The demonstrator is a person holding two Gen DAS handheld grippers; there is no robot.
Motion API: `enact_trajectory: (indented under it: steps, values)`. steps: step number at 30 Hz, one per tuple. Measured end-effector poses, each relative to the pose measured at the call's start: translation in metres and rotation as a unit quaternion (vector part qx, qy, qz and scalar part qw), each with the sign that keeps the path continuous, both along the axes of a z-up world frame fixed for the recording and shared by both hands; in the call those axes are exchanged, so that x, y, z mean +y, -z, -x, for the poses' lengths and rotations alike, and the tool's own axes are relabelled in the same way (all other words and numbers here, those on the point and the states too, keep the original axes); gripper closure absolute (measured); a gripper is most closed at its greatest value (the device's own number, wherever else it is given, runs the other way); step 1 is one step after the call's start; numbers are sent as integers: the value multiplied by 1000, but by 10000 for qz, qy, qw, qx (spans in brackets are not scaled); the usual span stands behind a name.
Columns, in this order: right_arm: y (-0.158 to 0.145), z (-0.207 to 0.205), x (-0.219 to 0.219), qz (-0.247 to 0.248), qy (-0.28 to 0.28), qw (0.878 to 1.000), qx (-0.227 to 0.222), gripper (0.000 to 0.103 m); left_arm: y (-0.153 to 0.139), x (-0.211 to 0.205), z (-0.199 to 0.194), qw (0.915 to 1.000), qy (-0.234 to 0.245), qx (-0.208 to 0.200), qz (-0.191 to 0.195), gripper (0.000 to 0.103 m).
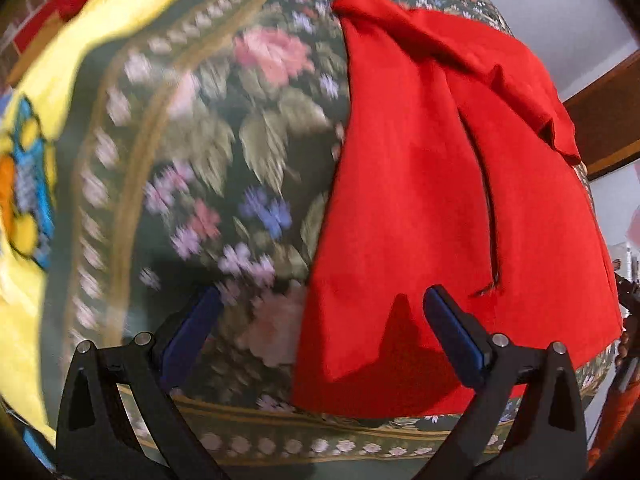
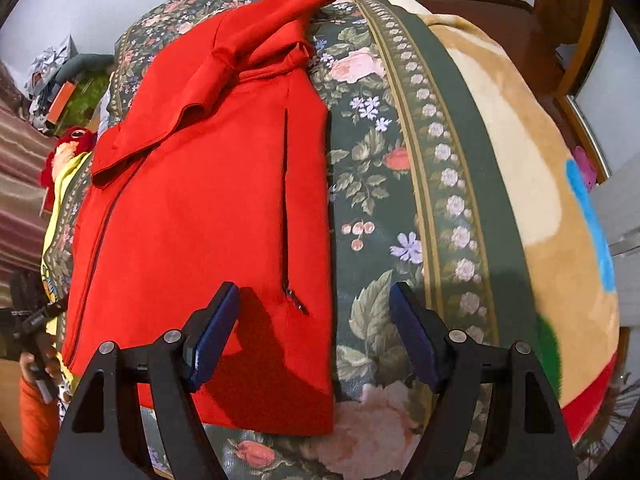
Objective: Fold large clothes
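The left gripper (image 1: 324, 320) hangs with its blue-padded jaws spread wide and nothing between them, pointing steeply down over the near left hem of the red fleece coat (image 1: 440, 200). One blue pad (image 1: 456, 332) sits above the red cloth, the other above the bare bedspread just beside the coat's edge; whether either touches is not clear, as that view is blurred.

The right gripper (image 2: 316, 332) is likewise wide open and empty, straddling the coat's right edge near the lower hem: its left pad (image 2: 214, 332) is over the red fabric, its right pad over the spread. A small metal zip pull (image 2: 296, 300) at the end of a vertical pocket zip lies just ahead of the jaws.

The coat lies flat, lengthwise on the dark green floral bedspread (image 2: 380, 160) of a bed, a sleeve folded across its upper part. A tan plush blanket (image 2: 520, 160) lies beyond the spread's border on the right; a yellow printed blanket (image 1: 80, 40) lies on the left. At the left margin of the right view a hand (image 2: 40, 360) with an orange sleeve holds a dark handle.
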State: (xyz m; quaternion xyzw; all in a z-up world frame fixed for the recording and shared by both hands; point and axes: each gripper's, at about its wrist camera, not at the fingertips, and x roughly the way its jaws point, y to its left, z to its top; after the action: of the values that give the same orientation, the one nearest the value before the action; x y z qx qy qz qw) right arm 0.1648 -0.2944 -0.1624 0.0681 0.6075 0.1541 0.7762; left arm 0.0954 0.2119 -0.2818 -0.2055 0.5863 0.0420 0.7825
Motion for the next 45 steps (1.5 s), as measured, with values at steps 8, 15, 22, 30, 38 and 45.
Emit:
enact_trajectory:
  steps: [8,15,22,30,38,45]
  values:
    - [12,-10,12,-475,-185,9987,69,26,20,-16,-2,9990,154,97,415,0]
    - [18,-16,24,-859,-336,9957,-46,30,18,-17,0,9979,-67,-127,627,57]
    - [8,-17,35,-1201,-626,9908,-28,86,13,-28,-14,9943,-32,-205,1044,96]
    - [-23,-21,56,-1171,-884,9876,-565,90,-33,-33,-40,9919,84,-857,937,97]
    - [-59,-57,64,-1480,-860,9797,-1039,90,-103,-20,-72,9808,241,-1719,888,97]
    - [-86,-108,63,-1578,-626,9748,-1448,90,-155,-3,-119,9697,162,-2378,540,97]
